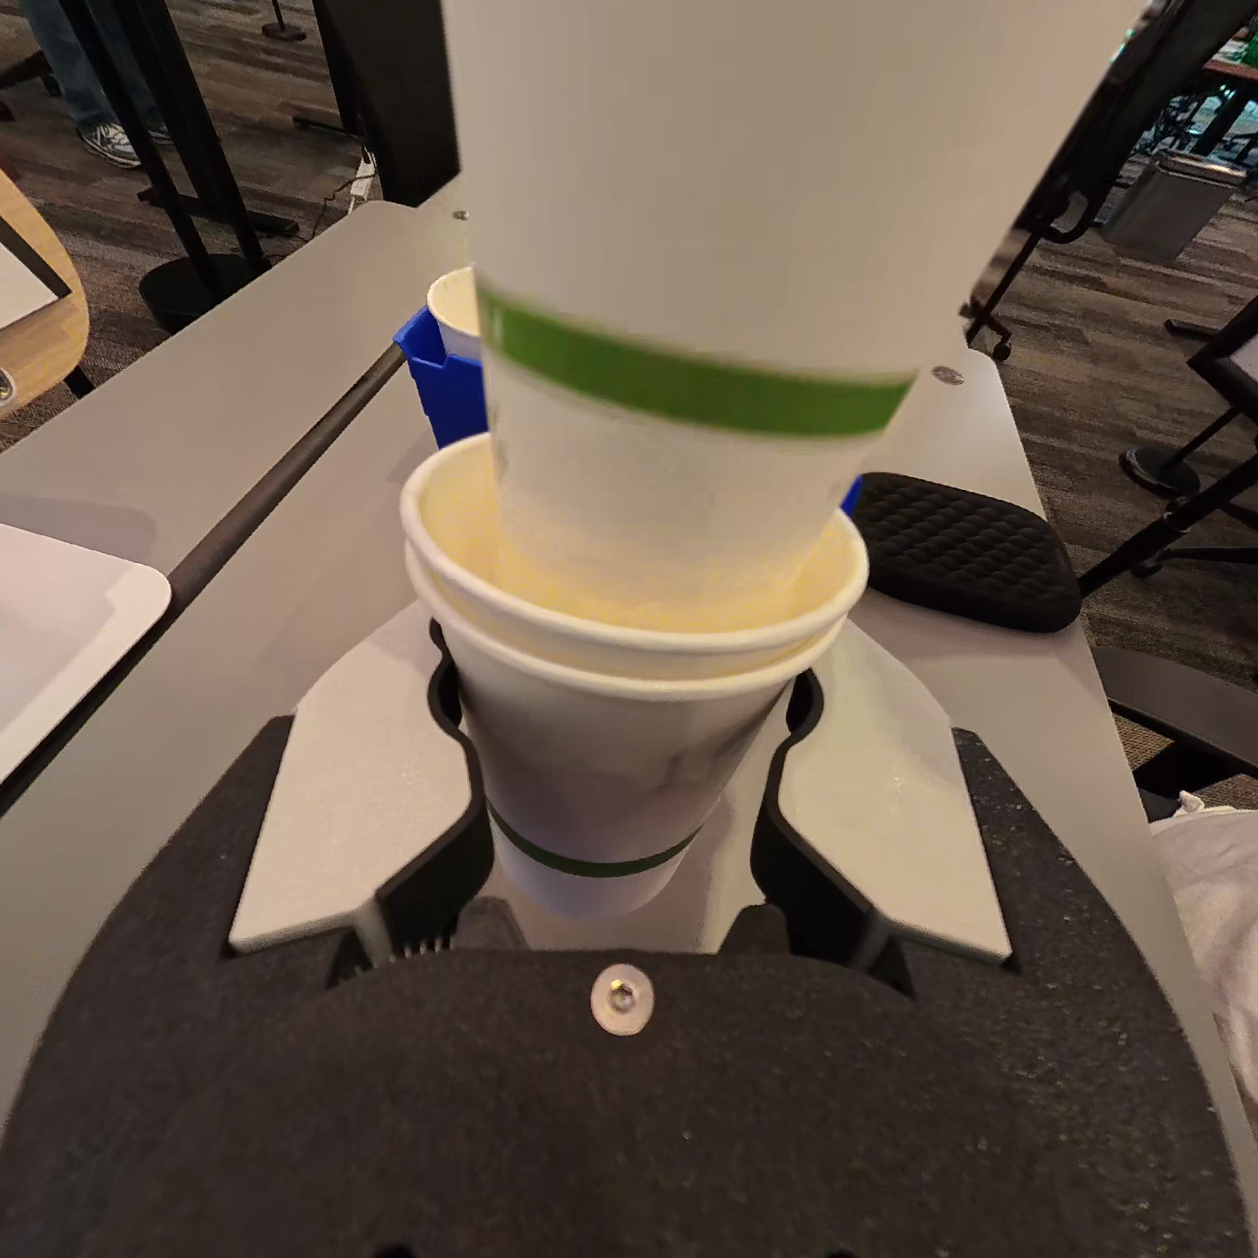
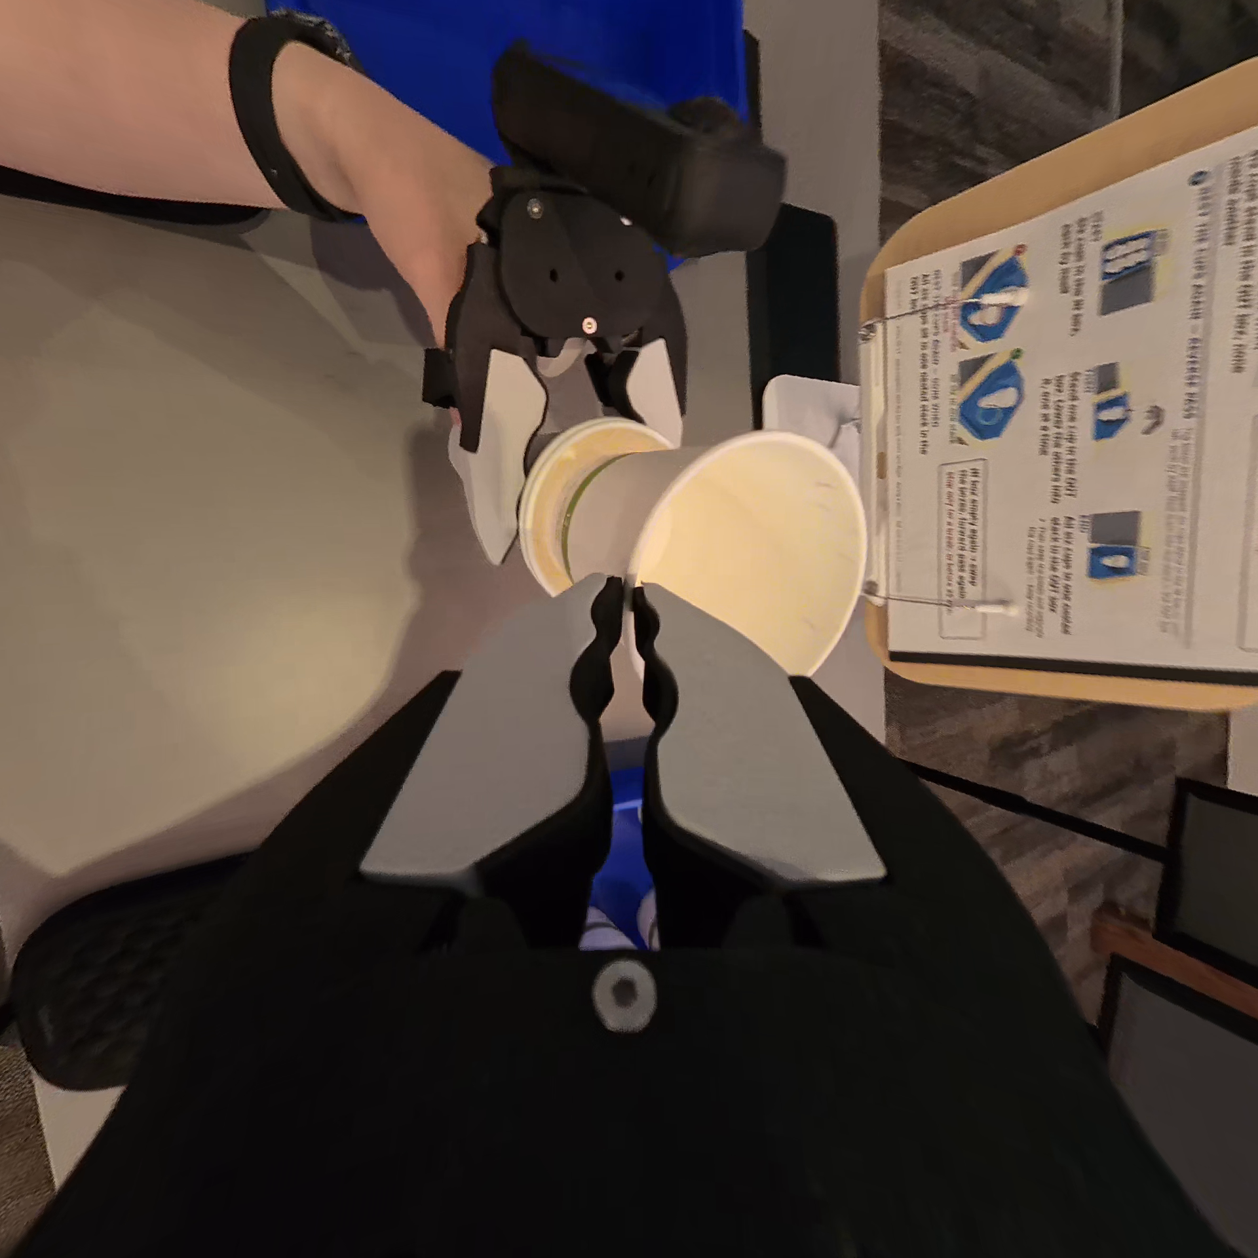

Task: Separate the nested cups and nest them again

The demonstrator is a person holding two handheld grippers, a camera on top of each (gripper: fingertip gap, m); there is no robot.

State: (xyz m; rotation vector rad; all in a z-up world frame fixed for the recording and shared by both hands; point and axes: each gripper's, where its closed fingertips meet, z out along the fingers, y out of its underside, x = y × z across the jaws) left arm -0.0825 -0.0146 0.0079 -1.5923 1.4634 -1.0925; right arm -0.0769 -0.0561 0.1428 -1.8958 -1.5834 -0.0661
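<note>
My left gripper [image 1: 626, 681] is shut on a stack of two nested white paper cups [image 1: 613, 749] with a green band, held upright above the grey table [image 1: 204, 442]. A third white cup with a green band [image 1: 681, 306] sits part-way in the stack's mouth, its lower part inside and blurred. In the right wrist view, my right gripper [image 2: 626, 589] is shut on the rim of that cup [image 2: 749, 544]. The stack [image 2: 551, 504] and the left gripper [image 2: 584, 493], with a person's hand on it, lie beyond.
A blue bin [image 1: 442, 388] stands behind the stack with another white cup [image 1: 453, 299] in it. A black wrist rest [image 1: 966, 544] lies at the right. A printed instruction sheet [image 2: 1055, 442] on a wooden board lies beside the table. Chairs and stands are on the floor around.
</note>
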